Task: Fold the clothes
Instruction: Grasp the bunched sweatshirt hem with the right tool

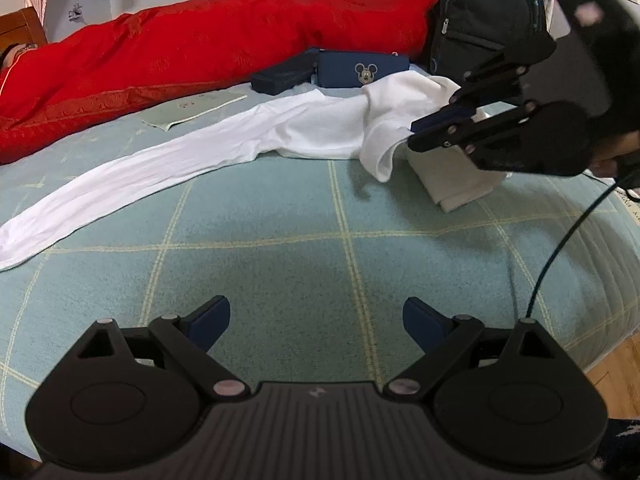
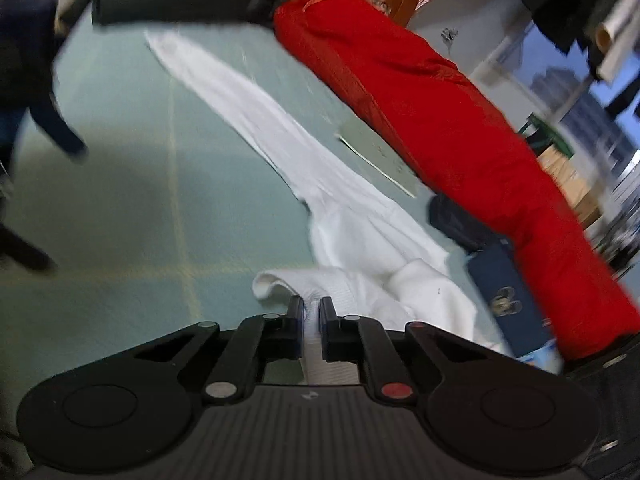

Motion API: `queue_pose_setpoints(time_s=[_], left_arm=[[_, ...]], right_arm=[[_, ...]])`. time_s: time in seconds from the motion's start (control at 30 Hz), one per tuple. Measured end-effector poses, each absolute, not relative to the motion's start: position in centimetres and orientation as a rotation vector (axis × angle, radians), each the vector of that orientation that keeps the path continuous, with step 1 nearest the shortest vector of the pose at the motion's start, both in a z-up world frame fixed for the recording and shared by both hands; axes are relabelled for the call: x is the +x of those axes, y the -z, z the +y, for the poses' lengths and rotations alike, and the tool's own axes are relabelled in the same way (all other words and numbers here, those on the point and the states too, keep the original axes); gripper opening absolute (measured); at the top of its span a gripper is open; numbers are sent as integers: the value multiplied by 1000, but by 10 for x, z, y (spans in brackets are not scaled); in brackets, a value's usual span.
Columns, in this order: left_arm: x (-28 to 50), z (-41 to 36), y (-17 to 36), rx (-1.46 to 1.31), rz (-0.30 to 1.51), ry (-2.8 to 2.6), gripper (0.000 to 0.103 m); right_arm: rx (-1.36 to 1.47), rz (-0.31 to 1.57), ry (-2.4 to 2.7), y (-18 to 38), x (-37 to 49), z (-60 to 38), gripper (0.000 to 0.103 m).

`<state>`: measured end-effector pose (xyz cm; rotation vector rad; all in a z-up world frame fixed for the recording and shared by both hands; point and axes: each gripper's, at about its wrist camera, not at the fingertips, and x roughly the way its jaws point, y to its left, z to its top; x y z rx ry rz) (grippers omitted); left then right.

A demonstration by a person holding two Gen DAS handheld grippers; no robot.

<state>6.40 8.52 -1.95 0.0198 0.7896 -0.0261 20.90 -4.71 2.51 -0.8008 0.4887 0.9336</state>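
**Bedroom, checked bedspread: right jaws closed on the bunched end of a long white garment**

Bedroom setting, with a pale green checked bedspread [image 1: 280,216] as my working surface. On it lies the white garment [image 1: 168,168], a long, narrow piece. In the left wrist view its long axis runs from the lower left edge of the frame up to the centre right, where it ends in a bunched heap. At that heap my right gripper [image 1: 416,136] enters from the right side of the frame, and its jaws stand narrow. In the right wrist view the right gripper [image 2: 310,308] shows white fabric pinched between its two pads, with the free length of cloth stretching away toward the upper left. Under the gripper, in the left wrist view, sits a folded white stack [image 1: 460,184], touching the heap.

My left gripper [image 1: 316,320] fills the bottom centre of its own view, jaws wide and empty, hovering over bare bedspread. It lies well apart from the cloth. I judge the right hand the nearer to the bunched end, while the loose far end lies up and left of the left jaws.

Beyond the garment lie a red quilt [image 1: 200,56] across the upper frame, a navy pouch [image 1: 360,70], and a black backpack [image 1: 484,20] at upper right.
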Motion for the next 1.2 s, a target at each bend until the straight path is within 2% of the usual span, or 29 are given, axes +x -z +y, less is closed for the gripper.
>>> queue_pose_setpoints(time_s=[0.13,0.2,0.47,0.53,0.63,0.67,0.7,0.83,1.03,1.13,1.17,1.2], left_arm=[[62,86,18,33,780,6,93],[61,87,17,35,778,-4,93],[54,86,17,38,747,28,93],[58,81,19,45,734,53,92],[67,69,26,90,716,83,89],[72,64,30,118,713,91,86],[77,58,34,147,709,98,78],[98,38,52,282,703,97,63],[119,15,63,428,626,134,63],[130,5,67,494,608,159,60],[135,3,68,507,610,173,53],[140,0,69,517,613,186,26]], right_arm=[[-690,553,-1025,-37,198,-50,11],[-661,583,-1076,-37,188,-48,6],[-655,607,-1075,-27,165,-51,8],[-584,612,-1056,-34,164,-65,12],[-485,596,-1015,-42,155,-92,26],[-462,593,-990,-41,153,-102,33],[-440,591,-965,-40,151,-111,40],[-353,659,-851,-17,151,-149,44],[-216,799,-739,32,164,-186,45],[-173,806,-738,44,166,-188,47],[-161,805,-739,47,167,-189,49],[-152,802,-741,49,168,-188,50]])
